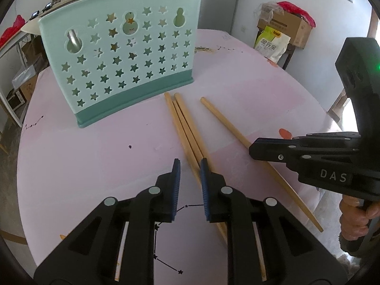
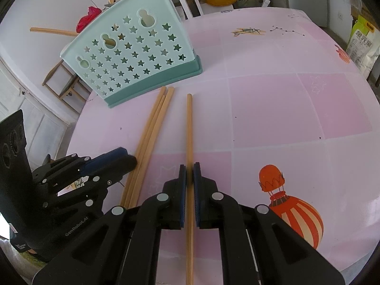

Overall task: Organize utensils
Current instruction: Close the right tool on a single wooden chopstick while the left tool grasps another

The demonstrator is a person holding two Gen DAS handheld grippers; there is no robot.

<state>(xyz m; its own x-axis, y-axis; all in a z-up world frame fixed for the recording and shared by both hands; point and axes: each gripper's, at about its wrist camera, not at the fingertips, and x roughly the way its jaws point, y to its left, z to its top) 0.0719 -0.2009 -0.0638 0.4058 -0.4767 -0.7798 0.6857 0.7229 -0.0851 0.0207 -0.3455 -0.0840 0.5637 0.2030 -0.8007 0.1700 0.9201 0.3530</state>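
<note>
The right hand-held gripper [image 2: 189,173] is pinching the single chopstick [image 2: 189,128], which is lying on the pink counter [image 2: 273,109] with its long axis pointing away toward the green utensil holder [image 2: 133,54]. The left hand-held gripper [image 1: 190,173] is standing over the three bundled chopsticks [image 1: 182,123], its fingers partly spread; I cannot tell if they are pressing any. These are lying just beside the single one, also pointing at the holder, nearer to the left hand.
</note>
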